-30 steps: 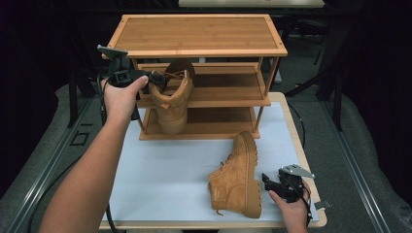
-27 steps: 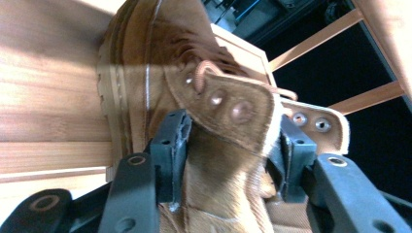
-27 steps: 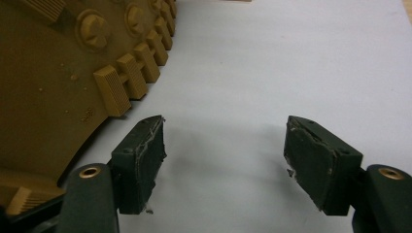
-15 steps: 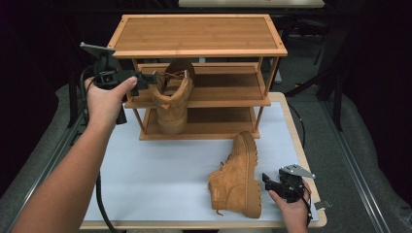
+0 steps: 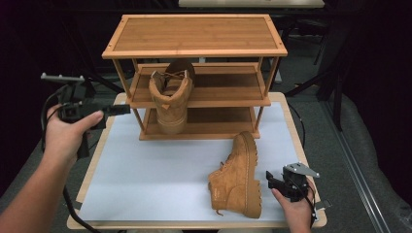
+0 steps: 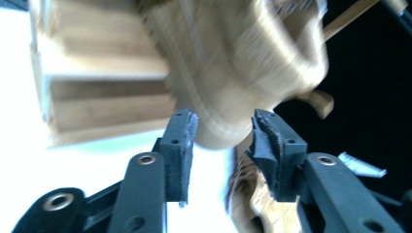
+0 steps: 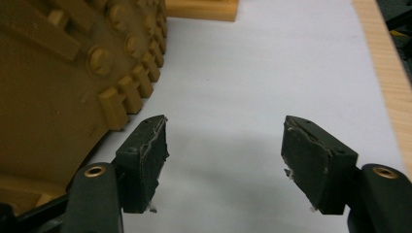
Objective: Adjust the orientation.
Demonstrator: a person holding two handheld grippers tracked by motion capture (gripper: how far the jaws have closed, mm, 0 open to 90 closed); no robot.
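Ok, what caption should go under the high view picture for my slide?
One tan boot sits on the wooden shoe rack; the other boot lies on its side beside the right hand-held gripper.

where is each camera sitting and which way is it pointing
High view: above the person's side, looking forward and down on the table, the shelf rack and both boots; forearms, hands and both grippers show.
Left gripper view: rides the left gripper, facing the rack and the blurred boot on the rack; its two black jaws stand apart.
Right gripper view: rides the right gripper, low over the table, beside the sole of the boot on its side; jaws apart.
Shared: the side-lying boot shows in the high and right gripper views.
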